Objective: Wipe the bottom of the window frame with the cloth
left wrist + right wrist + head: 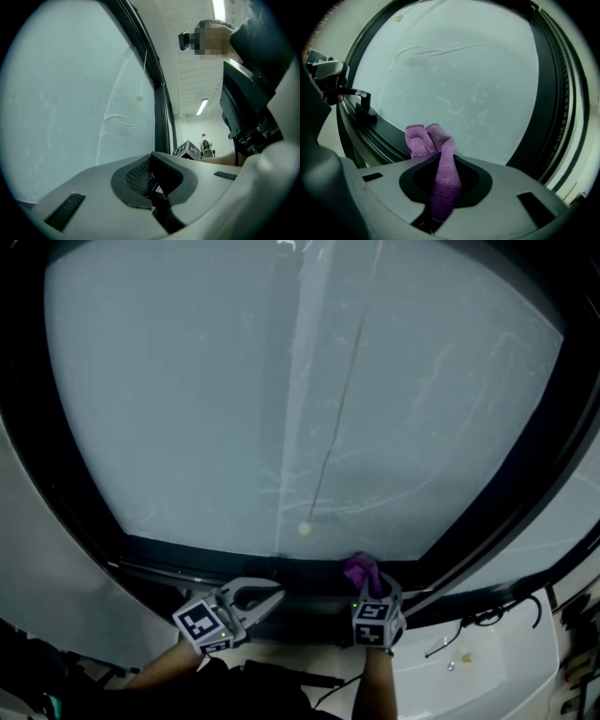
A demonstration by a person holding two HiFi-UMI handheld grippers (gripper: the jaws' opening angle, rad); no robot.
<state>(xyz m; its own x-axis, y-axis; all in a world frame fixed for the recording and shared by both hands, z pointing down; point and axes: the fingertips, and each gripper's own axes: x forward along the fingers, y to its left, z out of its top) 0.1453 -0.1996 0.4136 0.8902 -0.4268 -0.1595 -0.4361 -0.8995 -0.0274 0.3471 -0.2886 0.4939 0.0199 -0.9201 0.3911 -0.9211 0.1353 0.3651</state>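
No legible text, numbers; square coded markers (199, 622) on left gripper (272, 596), right gripper (372, 585); fainter print possibly missed.

1. The cloth's (423, 140) lower end drops out of sight into the dark recess between the right hand-held gripper's (440, 157) jaws.
2. In the head view only a purple tuft of it shows; the rest sits behind that gripper's marker cube.
3. The window frame's (206, 559) bottom rail is partly covered by both grippers, and its top runs off the picture's edge.
4. A purple sliver shows deep in the left hand-held gripper's (152, 157) recess, too small to identify.
5. The bead (305, 530) on the cord is too small to tell its make.
6. The bits (451, 665) on the ledge (497, 676) cannot be identified.
7. Both forearms (159, 669) are cut off by the head view's lower edge.
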